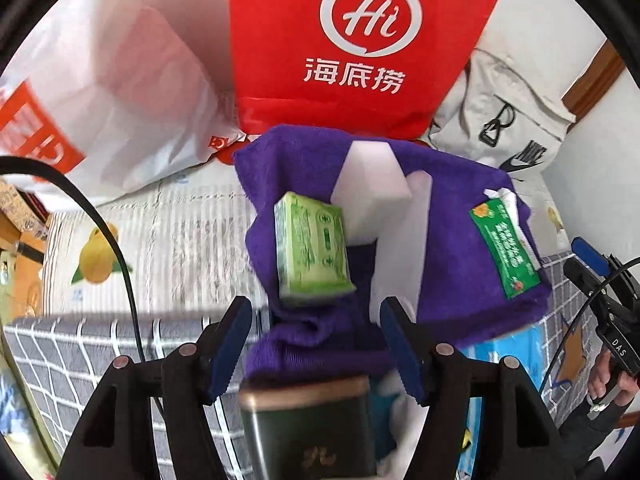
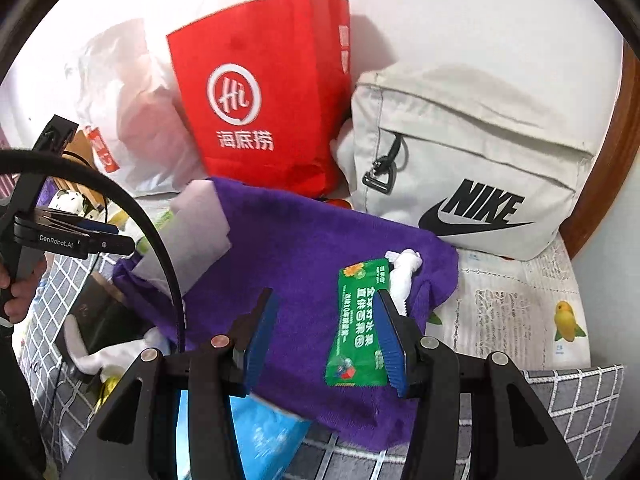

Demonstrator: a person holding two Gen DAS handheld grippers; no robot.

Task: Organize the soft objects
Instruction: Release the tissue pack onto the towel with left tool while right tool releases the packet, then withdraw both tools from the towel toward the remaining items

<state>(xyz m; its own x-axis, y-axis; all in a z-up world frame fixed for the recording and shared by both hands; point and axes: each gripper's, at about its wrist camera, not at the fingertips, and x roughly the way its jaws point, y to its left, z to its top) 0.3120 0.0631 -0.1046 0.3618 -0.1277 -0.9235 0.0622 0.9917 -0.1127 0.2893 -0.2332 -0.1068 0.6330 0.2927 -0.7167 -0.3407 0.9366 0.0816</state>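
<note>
Purple towel (image 1: 452,216) draped over the box, green tissue pack (image 1: 310,254) and white sponge (image 1: 372,188) on top; left gripper (image 1: 316,344) hangs open, empty. Right view: right gripper (image 2: 326,336) parted, green sachet (image 2: 358,328) possibly brushing one pad.

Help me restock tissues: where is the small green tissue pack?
The small green tissue pack lies on the purple towel, against the white foam block, centred ahead of the left gripper.

Fruit-print sheet (image 2: 516,312) over surface; purple towel (image 2: 304,248), red bag (image 2: 256,92) on it
</note>
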